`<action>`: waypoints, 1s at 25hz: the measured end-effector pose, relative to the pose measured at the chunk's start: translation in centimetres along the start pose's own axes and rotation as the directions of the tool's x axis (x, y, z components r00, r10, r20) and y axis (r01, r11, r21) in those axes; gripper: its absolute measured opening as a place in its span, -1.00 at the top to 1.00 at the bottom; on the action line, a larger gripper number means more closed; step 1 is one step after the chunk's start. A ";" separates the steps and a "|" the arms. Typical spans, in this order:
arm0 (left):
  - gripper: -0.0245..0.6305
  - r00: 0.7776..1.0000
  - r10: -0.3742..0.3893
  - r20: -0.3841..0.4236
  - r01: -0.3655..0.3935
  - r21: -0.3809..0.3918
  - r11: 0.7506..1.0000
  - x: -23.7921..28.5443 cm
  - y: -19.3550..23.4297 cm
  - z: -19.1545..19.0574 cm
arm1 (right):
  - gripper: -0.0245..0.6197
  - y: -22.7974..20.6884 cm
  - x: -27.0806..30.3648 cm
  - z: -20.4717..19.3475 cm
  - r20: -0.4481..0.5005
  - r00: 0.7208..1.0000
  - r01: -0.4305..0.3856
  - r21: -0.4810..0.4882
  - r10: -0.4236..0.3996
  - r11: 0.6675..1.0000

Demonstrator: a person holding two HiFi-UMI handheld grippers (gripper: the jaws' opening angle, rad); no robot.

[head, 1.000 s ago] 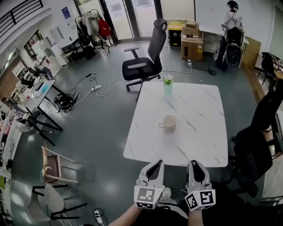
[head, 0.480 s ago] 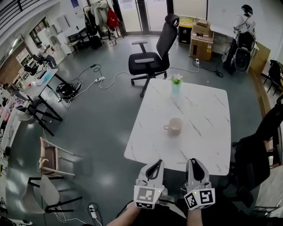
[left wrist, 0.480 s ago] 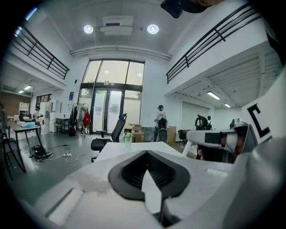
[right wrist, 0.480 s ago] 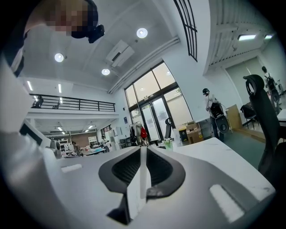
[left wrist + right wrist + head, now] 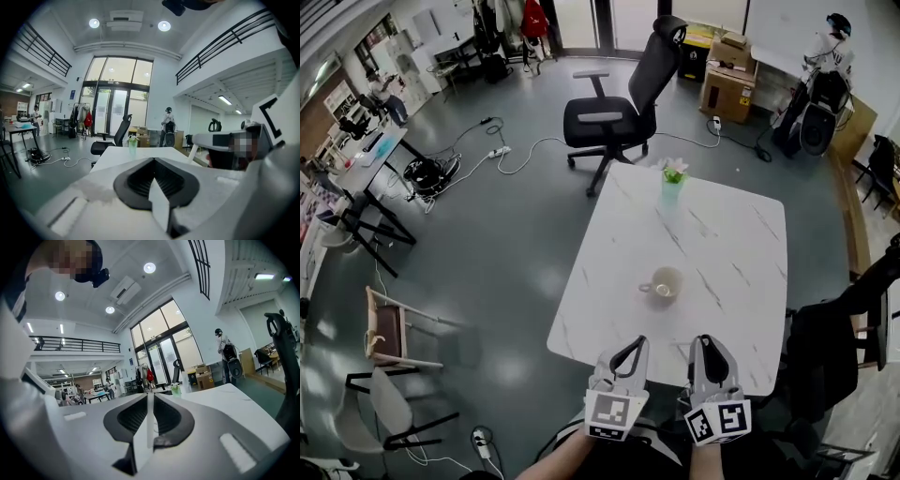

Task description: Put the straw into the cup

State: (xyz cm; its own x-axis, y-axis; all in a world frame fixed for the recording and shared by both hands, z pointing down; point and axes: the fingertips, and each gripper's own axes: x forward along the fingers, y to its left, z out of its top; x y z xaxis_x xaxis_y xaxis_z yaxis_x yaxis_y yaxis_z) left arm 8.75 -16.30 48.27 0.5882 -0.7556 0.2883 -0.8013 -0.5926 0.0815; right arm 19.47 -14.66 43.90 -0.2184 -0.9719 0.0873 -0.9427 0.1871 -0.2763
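A beige cup [image 5: 666, 282] with its handle to the left stands on the white marble table [image 5: 731, 253], slightly nearer than its middle. Both grippers hover side by side over the table's near edge, pointing at the cup. The left gripper [image 5: 628, 345] [image 5: 152, 161] has its jaws together with nothing between them. The right gripper [image 5: 710, 342] [image 5: 150, 397] has its jaws nearly together on a thin white strip, which looks like the straw [image 5: 149, 423], running along the seam. Neither gripper view shows the cup.
A small green vase with a flower [image 5: 672, 187] [image 5: 133, 142] [image 5: 176, 390] stands near the table's far edge. A black office chair [image 5: 614, 103] is behind the table and a dark chair [image 5: 834, 347] at its right. Cables and chairs lie on the grey floor at left.
The table and cup have drawn nearer in the head view. Both grippers have moved forward, from short of the table's near edge to over it. Their jaws look unchanged.
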 end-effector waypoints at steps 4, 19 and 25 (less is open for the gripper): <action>0.92 1.000 -0.011 -0.021 0.011 -0.008 1.000 2.3 0.8 -0.1 | 0.80 -1.1 2.6 0.3 -0.005 1.000 0.006 0.006 -0.006 1.000; 0.92 0.993 -0.050 -0.108 0.046 -0.038 0.998 7.6 3.7 -2.3 | 0.80 -3.7 10.5 -0.9 -0.055 0.998 0.020 0.015 -0.020 1.000; 0.92 0.987 -0.069 -0.143 0.063 -0.046 0.997 9.2 4.6 -2.9 | 0.80 -5.0 12.8 -1.9 -0.081 0.996 0.046 0.022 -0.044 0.999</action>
State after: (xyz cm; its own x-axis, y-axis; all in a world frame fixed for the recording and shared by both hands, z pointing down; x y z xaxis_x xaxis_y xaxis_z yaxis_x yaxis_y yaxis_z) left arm 10.12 -25.16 54.08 0.6206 -0.6653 0.4150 -0.7666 -0.6260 0.1429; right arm 20.90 -27.77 48.19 -0.1962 -0.9645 0.1767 -0.9460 0.1387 -0.2931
